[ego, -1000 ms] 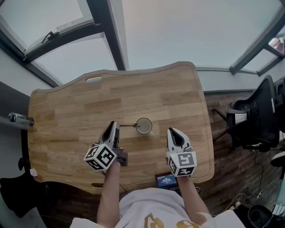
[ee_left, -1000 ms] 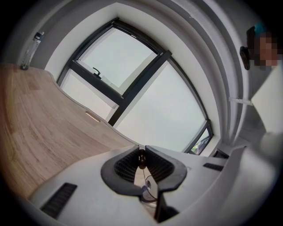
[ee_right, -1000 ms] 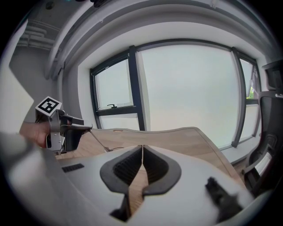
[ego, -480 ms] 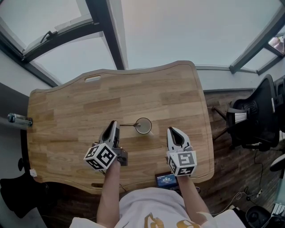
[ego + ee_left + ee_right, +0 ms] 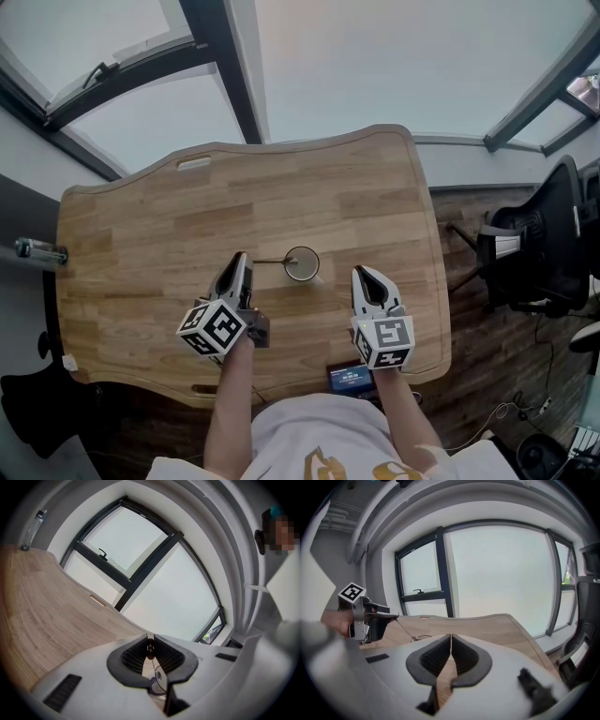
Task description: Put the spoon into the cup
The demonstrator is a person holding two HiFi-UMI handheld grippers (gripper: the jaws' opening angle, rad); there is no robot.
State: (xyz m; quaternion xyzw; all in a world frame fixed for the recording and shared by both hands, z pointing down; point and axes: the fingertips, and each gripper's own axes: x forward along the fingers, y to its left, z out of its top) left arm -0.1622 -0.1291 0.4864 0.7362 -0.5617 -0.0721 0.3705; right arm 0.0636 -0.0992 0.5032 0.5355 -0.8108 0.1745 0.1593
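Note:
A small cup [image 5: 302,264] stands at the middle of the wooden table [image 5: 169,234]. A thin metal spoon [image 5: 269,262] lies with its bowl end in the cup and its handle pointing left. My left gripper [image 5: 243,261] is at the handle's end. In the left gripper view the jaws are shut on the spoon's dark tip [image 5: 150,645], with the cup [image 5: 158,682] showing below through the gap. My right gripper [image 5: 367,275] hovers to the right of the cup, shut and empty. Its jaws [image 5: 451,639] meet over bare table.
A small device with a lit screen [image 5: 350,379] lies at the table's near edge between my arms. A black office chair [image 5: 530,253] stands to the right of the table. A bottle [image 5: 36,249] sits off the left edge. Windows lie beyond the far edge.

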